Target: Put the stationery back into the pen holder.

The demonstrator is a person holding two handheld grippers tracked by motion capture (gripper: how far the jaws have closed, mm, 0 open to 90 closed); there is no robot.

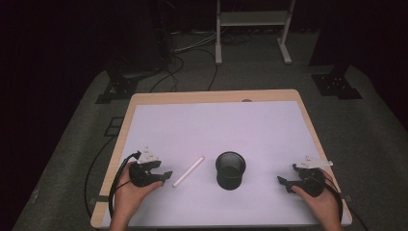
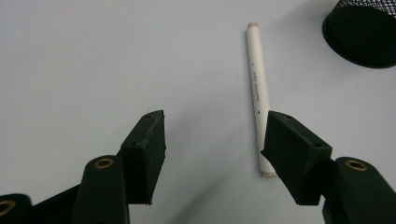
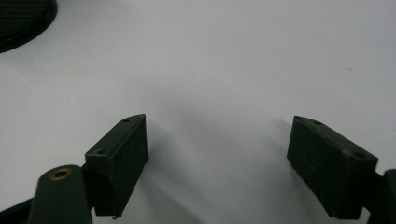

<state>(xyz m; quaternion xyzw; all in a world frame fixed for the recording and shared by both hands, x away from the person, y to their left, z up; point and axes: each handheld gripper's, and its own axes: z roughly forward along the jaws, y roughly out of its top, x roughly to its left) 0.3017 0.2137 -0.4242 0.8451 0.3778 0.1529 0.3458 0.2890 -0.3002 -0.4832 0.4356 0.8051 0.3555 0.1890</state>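
Note:
A white pen-like stick [image 1: 188, 171] lies slanted on the white table sheet [image 1: 216, 130], just left of a black mesh cup [image 1: 230, 169] that stands upright. My left gripper [image 1: 163, 176] rests at the front left, open, its tips close to the stick's near end. In the left gripper view the stick [image 2: 259, 88] runs up past the right jaw, outside the gap of the left gripper [image 2: 215, 140], and the cup [image 2: 362, 32] sits at the top right. My right gripper [image 1: 285, 182] is open at the front right, apart from the cup. Between the spread jaws of the right gripper [image 3: 217, 149] there is bare sheet.
The sheet covers a wooden table with its edge [image 1: 211, 96] showing at the back. A corner of the mesh cup [image 3: 21, 21] shows at the top left of the right gripper view. Behind the table are stand bases [image 1: 337, 84], cables [image 1: 178, 67] and a white frame [image 1: 252, 29] on the floor.

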